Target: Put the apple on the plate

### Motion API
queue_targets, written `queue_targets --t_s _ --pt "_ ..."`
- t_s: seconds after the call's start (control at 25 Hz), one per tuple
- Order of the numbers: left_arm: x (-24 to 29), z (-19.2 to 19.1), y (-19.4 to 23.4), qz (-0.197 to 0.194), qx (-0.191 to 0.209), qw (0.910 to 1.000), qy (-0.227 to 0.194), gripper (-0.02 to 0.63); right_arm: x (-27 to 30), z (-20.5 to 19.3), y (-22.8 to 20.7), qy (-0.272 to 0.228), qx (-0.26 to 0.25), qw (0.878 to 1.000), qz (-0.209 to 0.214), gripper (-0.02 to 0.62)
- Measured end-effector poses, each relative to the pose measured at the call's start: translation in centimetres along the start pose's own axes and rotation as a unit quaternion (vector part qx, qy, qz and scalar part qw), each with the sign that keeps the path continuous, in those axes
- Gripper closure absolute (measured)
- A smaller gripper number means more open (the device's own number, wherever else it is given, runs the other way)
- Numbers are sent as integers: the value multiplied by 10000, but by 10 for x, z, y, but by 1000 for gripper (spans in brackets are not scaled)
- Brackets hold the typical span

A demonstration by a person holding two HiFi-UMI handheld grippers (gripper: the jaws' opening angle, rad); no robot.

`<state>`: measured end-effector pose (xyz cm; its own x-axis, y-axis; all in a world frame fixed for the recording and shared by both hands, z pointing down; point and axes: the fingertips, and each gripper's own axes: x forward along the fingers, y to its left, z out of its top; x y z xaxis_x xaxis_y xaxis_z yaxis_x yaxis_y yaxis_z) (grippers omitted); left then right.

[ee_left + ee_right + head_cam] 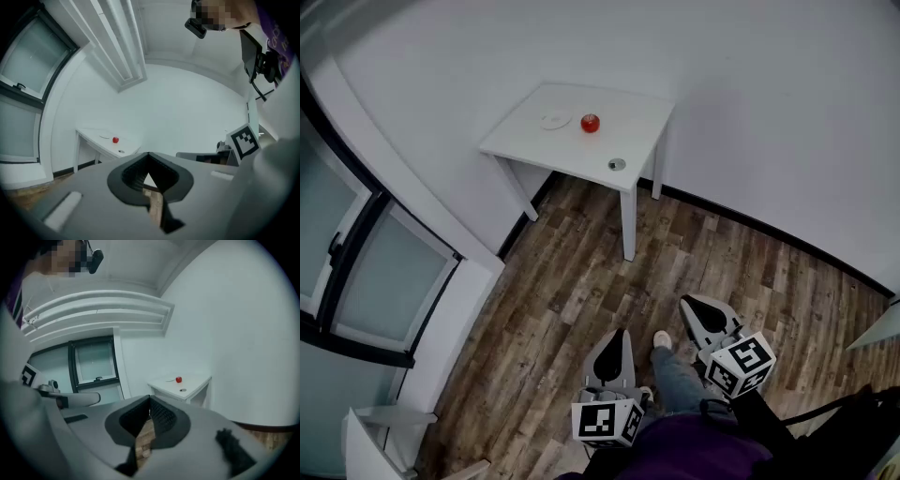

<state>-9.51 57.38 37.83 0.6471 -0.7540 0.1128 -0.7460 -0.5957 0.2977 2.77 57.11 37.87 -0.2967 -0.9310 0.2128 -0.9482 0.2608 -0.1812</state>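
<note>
Floorboards (581, 281) of brown wood are separating you from the small white square counter (633, 127) standing against the far wall. On it, the flat round white plate (551, 120) is lying at the left. The small red apple (590, 123) is sitting just beside it on the right, not on it, so the task is waiting to begin. You are holding the left claw (616, 339) low in front of you, jaws pressed together on nothing. You are carrying the right claw (692, 305) the same way, closed and empty. Both are aiming roughly toward the counter, probably because nothing is within reach yet.
</note>
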Motion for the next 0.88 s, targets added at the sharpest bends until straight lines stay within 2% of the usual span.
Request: queue_targets --t_s 0.12,0.88 --pt "20 2 4 -22 77 10000 -13 600 16 7 -16 -39 -16 10000 37 584" --pt "185 36 22 463 152 9988 -94 600 138 66 -132 -25 -47 9983 573 584"
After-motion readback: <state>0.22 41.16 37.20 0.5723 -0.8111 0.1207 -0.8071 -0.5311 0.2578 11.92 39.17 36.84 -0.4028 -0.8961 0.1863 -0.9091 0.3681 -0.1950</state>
